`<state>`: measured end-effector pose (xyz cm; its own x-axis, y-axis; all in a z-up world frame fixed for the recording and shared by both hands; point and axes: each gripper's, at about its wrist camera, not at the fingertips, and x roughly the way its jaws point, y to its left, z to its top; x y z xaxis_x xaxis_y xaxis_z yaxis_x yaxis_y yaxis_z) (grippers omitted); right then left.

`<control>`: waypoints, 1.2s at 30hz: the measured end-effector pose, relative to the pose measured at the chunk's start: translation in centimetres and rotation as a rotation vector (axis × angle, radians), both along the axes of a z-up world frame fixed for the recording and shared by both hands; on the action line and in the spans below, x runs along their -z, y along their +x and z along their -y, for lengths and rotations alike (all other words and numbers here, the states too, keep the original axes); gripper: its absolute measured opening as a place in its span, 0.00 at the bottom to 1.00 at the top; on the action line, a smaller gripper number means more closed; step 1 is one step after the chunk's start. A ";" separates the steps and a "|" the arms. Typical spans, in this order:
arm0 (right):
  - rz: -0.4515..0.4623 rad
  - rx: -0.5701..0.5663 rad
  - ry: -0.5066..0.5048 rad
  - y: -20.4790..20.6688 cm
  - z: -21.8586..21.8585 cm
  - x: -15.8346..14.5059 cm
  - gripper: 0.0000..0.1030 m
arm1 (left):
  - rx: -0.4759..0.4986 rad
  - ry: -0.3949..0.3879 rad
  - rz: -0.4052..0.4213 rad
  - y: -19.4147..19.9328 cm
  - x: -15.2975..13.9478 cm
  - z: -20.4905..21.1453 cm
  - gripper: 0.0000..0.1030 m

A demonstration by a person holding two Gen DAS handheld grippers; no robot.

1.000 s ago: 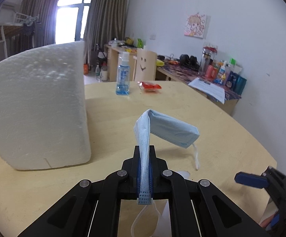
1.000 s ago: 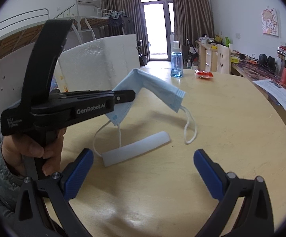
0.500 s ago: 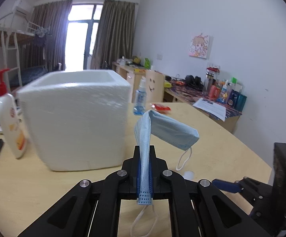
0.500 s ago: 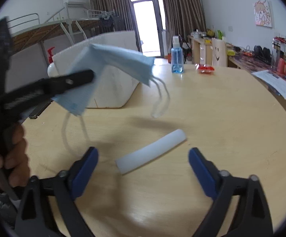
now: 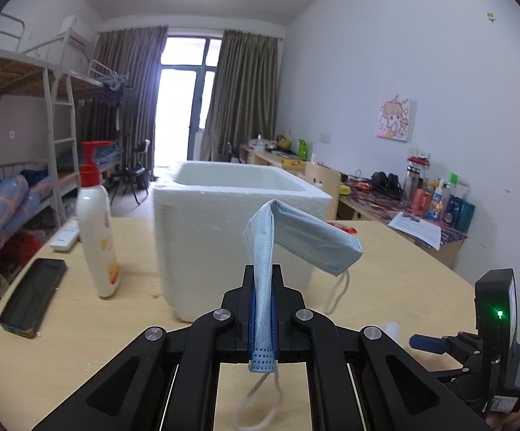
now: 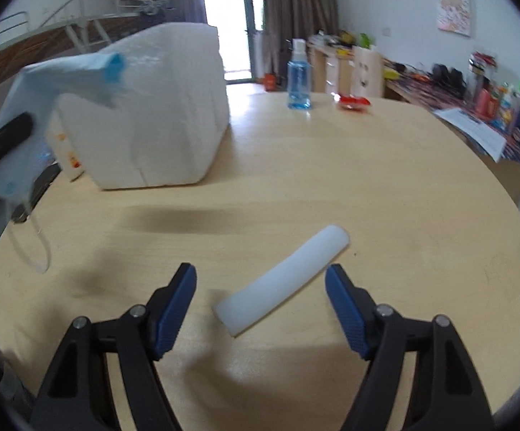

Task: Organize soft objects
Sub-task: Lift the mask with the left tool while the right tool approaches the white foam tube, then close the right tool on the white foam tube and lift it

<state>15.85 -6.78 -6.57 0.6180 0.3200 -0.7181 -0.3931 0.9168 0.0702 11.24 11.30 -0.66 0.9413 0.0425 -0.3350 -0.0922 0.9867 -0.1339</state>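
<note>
While the left gripper (image 5: 263,319) stands pressed together on a blue face mask (image 5: 288,240), pinching it along one pleated end, the rest of the mask droops over to the right and its ear loops dangle below and beside the fingers. It looks very light and limp, so it will likely fold wherever it is unsupported; a pinch on the fabric body rather than on a loop seems the surer hold. By the near edge of the desk (image 6: 385,194), the right gripper (image 6: 260,298) hangs spread wide, nothing between its blue pads, either side of a white foam strip (image 6: 283,280) lying flat and slanted on the wood. That strip appears soft and squashy, best taken across its middle. Farther in, toward the left side, stands an open white foam box (image 5: 231,222), probably the destination, with a red-capped pump bottle (image 5: 96,230) beside it. No label there is readable.
</note>
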 end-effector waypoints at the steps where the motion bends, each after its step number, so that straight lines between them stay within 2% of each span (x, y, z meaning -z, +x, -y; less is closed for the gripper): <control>1: -0.003 0.019 -0.006 0.0 -0.1 0.1 0.76 | -0.007 0.006 0.004 -0.2 0.1 -0.3 0.06; 7: -0.025 0.088 -0.033 0.3 -1.2 0.6 0.66 | 0.015 -0.020 0.008 -0.6 0.7 -1.8 0.06; 15: -0.054 0.176 -0.059 0.6 -1.9 1.1 0.63 | 0.034 -0.021 0.022 -1.5 0.8 -3.0 0.06; 22: -0.048 0.236 -0.076 0.5 -1.8 1.2 0.47 | 0.063 -0.019 0.017 -1.5 0.9 -2.9 0.06; 27: -0.040 0.248 -0.109 0.3 -2.3 1.2 0.41 | 0.067 -0.021 0.016 -1.6 0.9 -2.9 0.06; 36: -0.053 0.250 -0.052 0.7 -1.2 0.7 0.21 | 0.050 -0.014 0.017 -1.9 0.8 -3.0 0.06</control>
<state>16.53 -5.61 -7.26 0.6345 0.1243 -0.7629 -0.1510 0.9879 0.0354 9.36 14.28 -1.49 0.9477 -0.0094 -0.3190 -0.0404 0.9880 -0.1490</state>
